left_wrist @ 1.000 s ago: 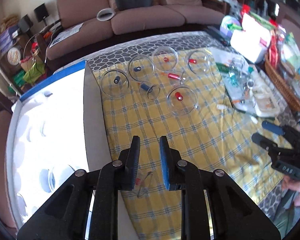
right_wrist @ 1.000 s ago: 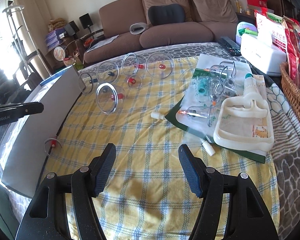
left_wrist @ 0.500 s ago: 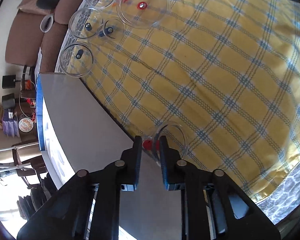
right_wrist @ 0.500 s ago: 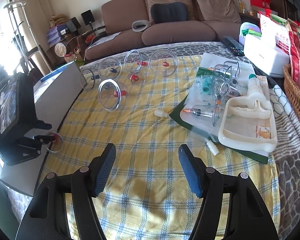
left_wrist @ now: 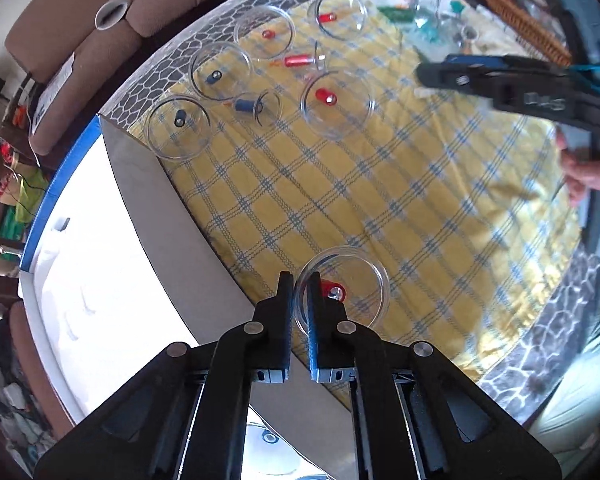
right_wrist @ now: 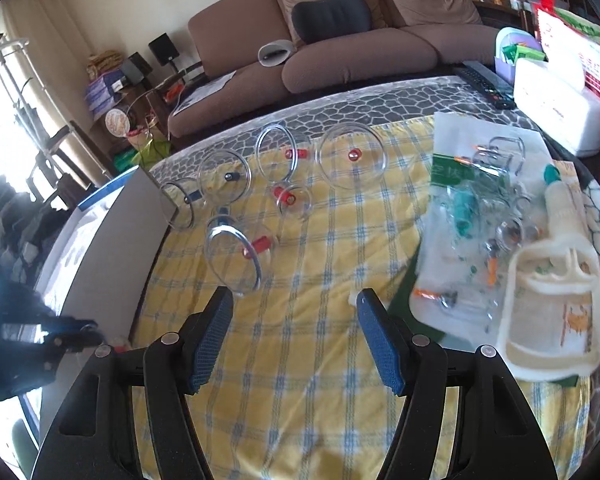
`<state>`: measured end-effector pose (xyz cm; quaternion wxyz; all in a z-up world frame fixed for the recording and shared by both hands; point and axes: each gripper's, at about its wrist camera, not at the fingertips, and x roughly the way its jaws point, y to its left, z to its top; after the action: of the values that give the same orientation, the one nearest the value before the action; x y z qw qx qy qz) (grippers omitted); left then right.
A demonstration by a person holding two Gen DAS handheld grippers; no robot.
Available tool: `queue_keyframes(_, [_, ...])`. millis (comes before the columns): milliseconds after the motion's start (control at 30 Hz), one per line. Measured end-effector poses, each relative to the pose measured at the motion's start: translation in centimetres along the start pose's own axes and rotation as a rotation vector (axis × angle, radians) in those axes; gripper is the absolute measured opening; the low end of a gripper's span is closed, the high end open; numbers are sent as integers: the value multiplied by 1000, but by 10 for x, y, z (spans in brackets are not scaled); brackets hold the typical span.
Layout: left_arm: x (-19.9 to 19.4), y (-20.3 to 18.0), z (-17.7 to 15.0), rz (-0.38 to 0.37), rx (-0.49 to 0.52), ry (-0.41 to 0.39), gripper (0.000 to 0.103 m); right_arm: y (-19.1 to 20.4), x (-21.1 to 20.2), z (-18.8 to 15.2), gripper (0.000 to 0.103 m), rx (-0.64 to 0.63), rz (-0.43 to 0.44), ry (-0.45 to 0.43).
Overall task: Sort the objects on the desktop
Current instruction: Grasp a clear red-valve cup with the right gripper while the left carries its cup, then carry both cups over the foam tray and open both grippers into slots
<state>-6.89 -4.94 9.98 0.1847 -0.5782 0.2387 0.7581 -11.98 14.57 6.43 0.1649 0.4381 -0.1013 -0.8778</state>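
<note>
My left gripper [left_wrist: 299, 280] is shut on the rim of a clear cup with a red valve [left_wrist: 342, 294], held above the yellow checked cloth [left_wrist: 380, 208] beside the white box [left_wrist: 112, 264]. Several more clear cups with red valves [left_wrist: 336, 104] or blue valves [left_wrist: 178, 128] stand at the cloth's far end. My right gripper [right_wrist: 294, 312] is open and empty over the cloth [right_wrist: 300, 360], short of a tilted red-valve cup [right_wrist: 240, 252]. The left gripper shows at the left edge of the right wrist view [right_wrist: 40, 344].
A white pump gun [right_wrist: 556, 300] and small cups lie on a plastic bag [right_wrist: 480, 200] at the right. A white case [right_wrist: 556, 108] and a wicker basket [left_wrist: 520, 20] stand beyond. A brown sofa [right_wrist: 340, 52] is behind the table.
My left gripper has closed on the red-valve cup at the box edge and lifted it, swinging back toward the cloth. My right gripper has moved forward a little, still open.
</note>
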Motion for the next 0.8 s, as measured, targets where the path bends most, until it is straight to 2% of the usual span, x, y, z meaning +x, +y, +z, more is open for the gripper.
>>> queue_keyframes(33, [-8, 7, -1, -26, -25, -23, 6, 7, 11, 5, 49, -12, -9, 23])
queue_keyframes(67, [-16, 12, -2, -54, -47, -47, 6, 14, 23, 9, 44, -26, -25, 46])
queue_keyframes(133, [-34, 26, -5, -108, -91, -97, 6, 24, 47, 12, 38, -38, -62, 92])
queue_keyframes(167, [-42, 33, -8, -131, -111, -120, 6, 25, 58, 13, 26, -33, -77, 115])
queue_keyframes(233, [-60, 48, -15, -162, -138, -164, 6, 21, 77, 11, 9, -8, -80, 147])
queue_keyframes(400, [-109, 97, -44, -207, -216, -266, 6, 10, 82, 7, 6, 52, -41, 123])
queue_keyframes(533, [-130, 144, -79, -186, -296, -311, 6, -1, 63, 8, 5, 125, 29, 85])
queue_keyframes(633, [-127, 173, -107, -173, -356, -302, 6, 3, 45, 10, 5, 93, 19, 90])
queue_keyframes(800, [-96, 202, -145, -154, -435, -245, 6, 30, 5, 19, 5, 12, 34, 94])
